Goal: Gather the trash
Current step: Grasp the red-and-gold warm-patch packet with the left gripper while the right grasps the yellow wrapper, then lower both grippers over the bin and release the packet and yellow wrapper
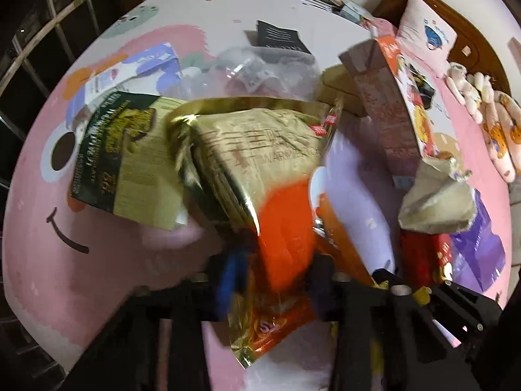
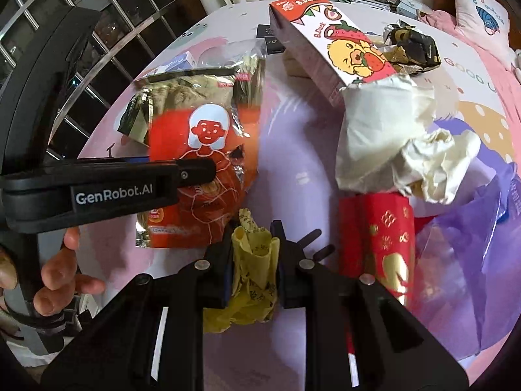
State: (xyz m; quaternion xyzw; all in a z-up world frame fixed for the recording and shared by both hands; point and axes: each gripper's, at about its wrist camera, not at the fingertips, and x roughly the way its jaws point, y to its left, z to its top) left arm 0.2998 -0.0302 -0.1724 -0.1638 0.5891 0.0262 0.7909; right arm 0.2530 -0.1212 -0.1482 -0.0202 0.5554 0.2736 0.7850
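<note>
A: While your left gripper [image 2: 208,169] is clamped on the orange-and-gold snack pouch [image 2: 202,150], which way does the pouch run?

B: Lengthwise, ahead of those jaws, lifted over the pink tablecloth [image 1: 97,221]. Your right gripper [image 2: 254,254] is closed on the crumpled yellow wrapper [image 2: 254,260]. The purple plastic bag [image 2: 472,260] lies to your right, nearer that hand.

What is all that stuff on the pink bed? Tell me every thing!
orange-gold pouch: 1, held in left gripper
yellow wrapper: 1, crumpled, in right gripper
B.Duck box: 1, red-white, far middle
white paper: 1 wad, below box
red packet: 1, red-gold, right of yellow wrapper
purple bag: 1, far right
green-gold wrapper: 1, left
bedsheet: 1, pink, underneath
left gripper: black, jaws shut
right gripper: black, jaws shut
</note>
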